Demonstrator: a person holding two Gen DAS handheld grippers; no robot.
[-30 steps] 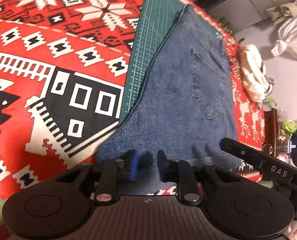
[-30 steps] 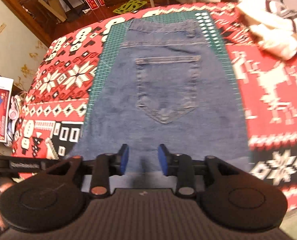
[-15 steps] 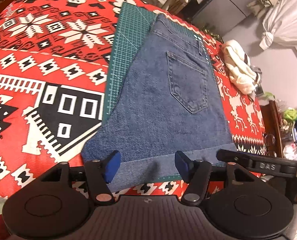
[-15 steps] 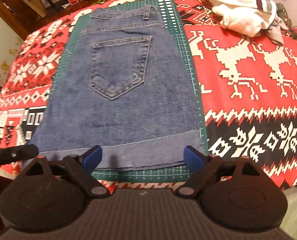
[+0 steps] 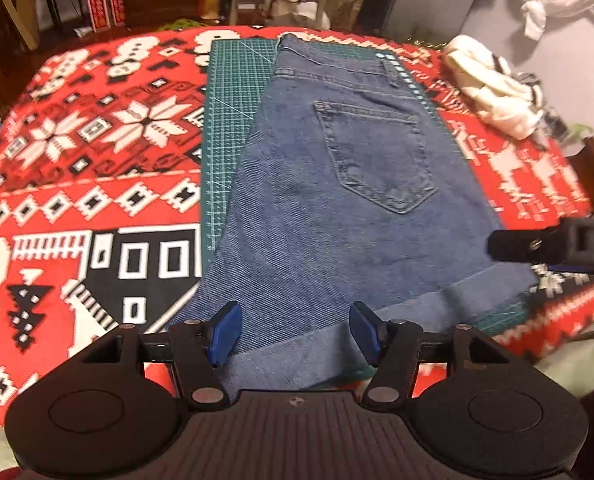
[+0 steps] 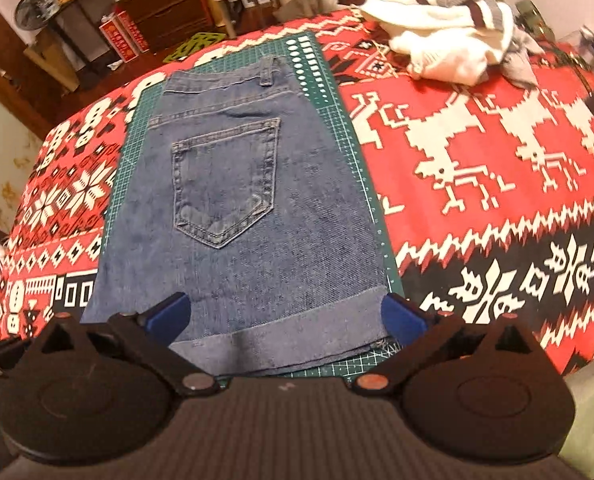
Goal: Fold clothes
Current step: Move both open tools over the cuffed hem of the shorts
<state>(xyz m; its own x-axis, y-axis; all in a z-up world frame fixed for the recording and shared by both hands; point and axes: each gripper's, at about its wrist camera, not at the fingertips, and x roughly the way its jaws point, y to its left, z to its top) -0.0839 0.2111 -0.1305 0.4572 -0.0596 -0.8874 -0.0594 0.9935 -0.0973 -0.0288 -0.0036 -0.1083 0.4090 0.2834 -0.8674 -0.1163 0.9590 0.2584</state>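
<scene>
Jeans [image 5: 337, 216] folded into a compact rectangle, back pocket [image 5: 377, 156] up, lying on green cutting mat [image 5: 233, 120] over red patterned cloth [image 5: 77, 160] covering the bench.

Left wrist view: left gripper [image 5: 293, 334] hovering at near hem, jaws wide apart, holding nothing, blue pads either side of the rolled cuff. Waistband at far end, left edge of denim flaring off the mat onto the cloth. Tip of right gripper [image 5: 553, 244] visible at right, beside the jeans' right edge. Cream garment pile [image 5: 493, 92] far right, well apart, probably waiting its turn.

Right wrist view: right gripper [image 6: 285, 316] at near hem too, jaws spread very wide, empty, pads straddling almost the full cuff width. Jeans [image 6: 237, 208] flat, square to mat grid, likely laid there for alignment. White striped garment [image 6: 449, 28] bunched at far right corner.

Judged: fold on this item looks finished and released; next likely another fold from the hem or a switch to the pile. Risk: left flared edge unaligned.
</scene>
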